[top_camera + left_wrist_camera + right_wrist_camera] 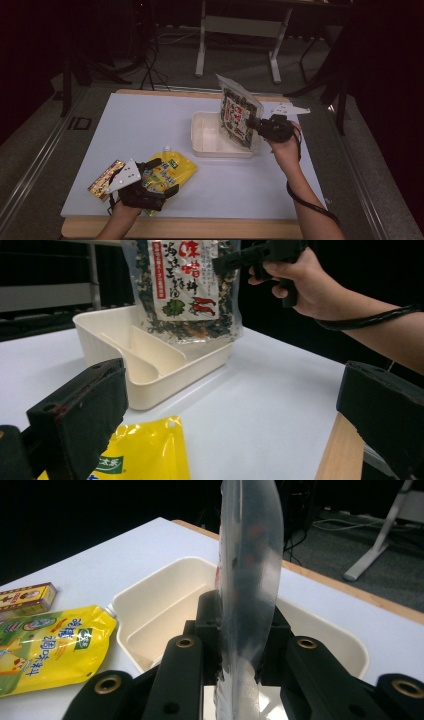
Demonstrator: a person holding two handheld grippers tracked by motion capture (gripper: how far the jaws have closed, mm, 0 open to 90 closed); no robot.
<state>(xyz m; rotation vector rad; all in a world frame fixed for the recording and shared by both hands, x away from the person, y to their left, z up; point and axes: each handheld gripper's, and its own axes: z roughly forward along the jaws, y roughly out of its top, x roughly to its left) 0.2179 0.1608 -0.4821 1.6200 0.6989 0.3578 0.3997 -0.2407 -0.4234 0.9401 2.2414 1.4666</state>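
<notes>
A clear bag of dried greens with a red-and-white label (238, 116) (185, 290) stands upright over the right part of a cream divided tray (205, 142), its lower edge down at the tray's rim. My right gripper (256, 123) (240, 625) is shut on the bag's side, and the bag (247, 570) is edge-on between the jaws. A yellow spouted pouch (167, 172) (145, 455) (50, 645) lies flat near the front edge. My left gripper (167, 176) (230, 400) hovers over the pouch, open, with its jaws wide on either side and nothing gripped.
A gold-and-red box (104, 179) (27, 597) lies left of the pouch by the left hand. The tray (150, 365) has an inner divider. The table's wooden front edge (200, 227) runs close to the left hand. Desk legs stand on the floor beyond the table.
</notes>
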